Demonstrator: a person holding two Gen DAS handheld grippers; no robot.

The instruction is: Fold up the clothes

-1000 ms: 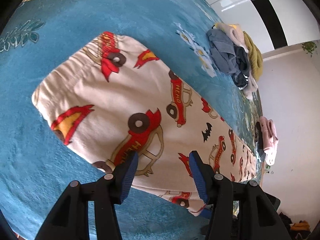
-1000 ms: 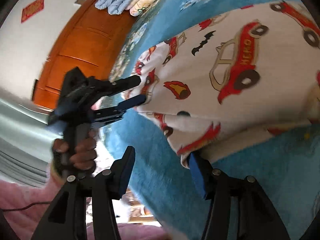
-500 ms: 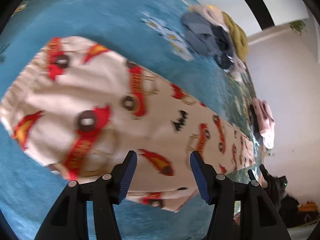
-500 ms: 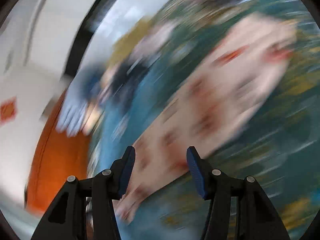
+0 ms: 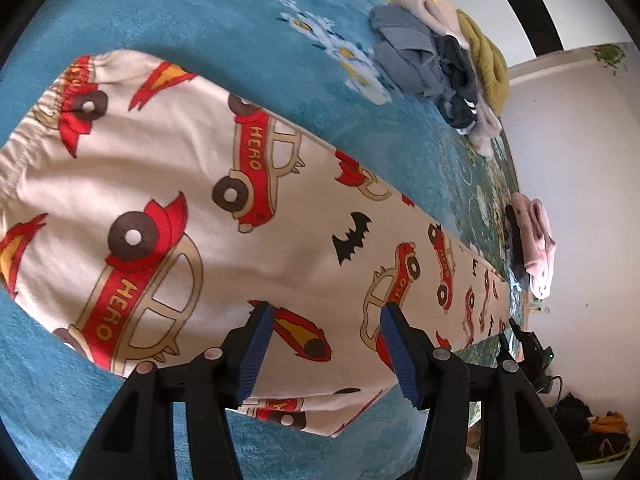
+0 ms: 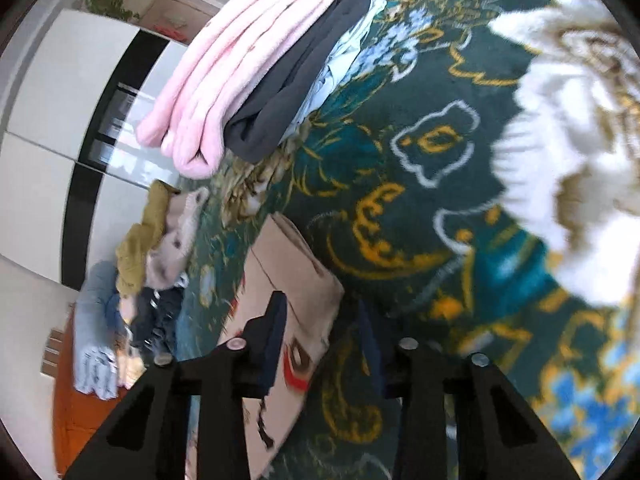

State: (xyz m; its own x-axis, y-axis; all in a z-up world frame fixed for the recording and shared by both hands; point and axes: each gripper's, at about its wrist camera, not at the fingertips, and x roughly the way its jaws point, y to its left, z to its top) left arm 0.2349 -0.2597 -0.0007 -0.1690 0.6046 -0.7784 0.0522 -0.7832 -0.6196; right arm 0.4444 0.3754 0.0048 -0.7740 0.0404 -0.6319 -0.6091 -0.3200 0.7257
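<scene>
Cream trousers (image 5: 224,216) printed with red cars lie flat and stretched out on the blue blanket (image 5: 224,12), waistband at the left. My left gripper (image 5: 326,344) hovers open over their near edge around the middle, with nothing pinched. Far off at the leg end, my right gripper (image 5: 506,332) shows small and dark. In the right wrist view the right gripper (image 6: 322,344) points down at the trouser cuff (image 6: 296,272). Its jaws are closing, with the cuff's edge lying between them and the pads apart from the cloth. That view is somewhat blurred.
A loose heap of unfolded clothes (image 5: 440,60) sits at the blanket's far side, also visible as the heap (image 6: 152,248). A folded pink and dark stack (image 6: 248,60) lies just beyond the cuff, seen too as the stack (image 5: 534,240). Orange wooden furniture (image 6: 68,412) borders the bed.
The right gripper swung from the waistband end, near the left gripper, to the cuff end, and its jaws narrowed. The left gripper slid a little along the trousers toward the legs.
</scene>
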